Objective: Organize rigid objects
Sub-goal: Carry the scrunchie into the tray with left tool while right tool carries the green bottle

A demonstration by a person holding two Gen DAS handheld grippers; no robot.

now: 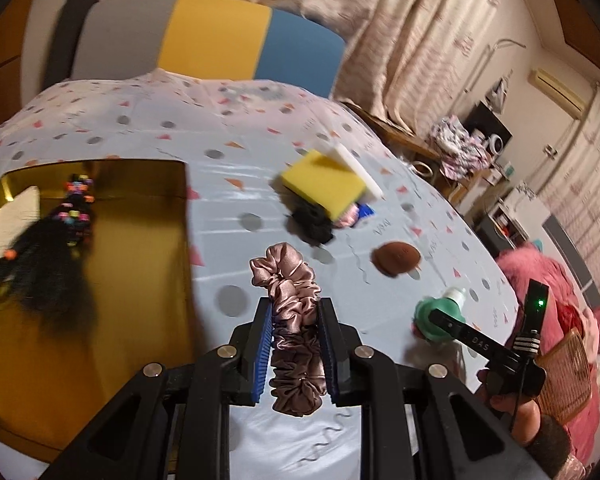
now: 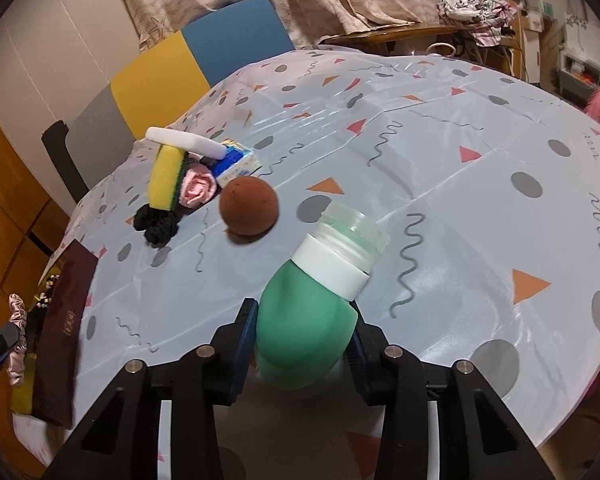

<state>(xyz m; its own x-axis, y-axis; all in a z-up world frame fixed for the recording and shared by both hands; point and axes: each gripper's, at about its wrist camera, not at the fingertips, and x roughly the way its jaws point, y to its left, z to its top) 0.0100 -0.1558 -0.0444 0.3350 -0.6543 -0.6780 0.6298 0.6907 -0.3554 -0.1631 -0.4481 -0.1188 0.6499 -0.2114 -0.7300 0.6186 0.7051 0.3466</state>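
My left gripper is shut on a dusty-pink satin scrunchie, held above the table just right of a gold-lined box. The box holds a black hairpiece with coloured beads. My right gripper is shut on a green squeeze bottle with a white collar and clear cap, held over the table; it also shows in the left wrist view. A brown round sponge, a yellow sponge, a white bar, a black scrunchie and a pink cloth roll lie in a pile further back.
The table wears a pale blue patterned cloth. A grey, yellow and blue chair stands behind it. The box's dark red wall is at the left edge of the right wrist view. A small blue-and-white packet lies in the pile.
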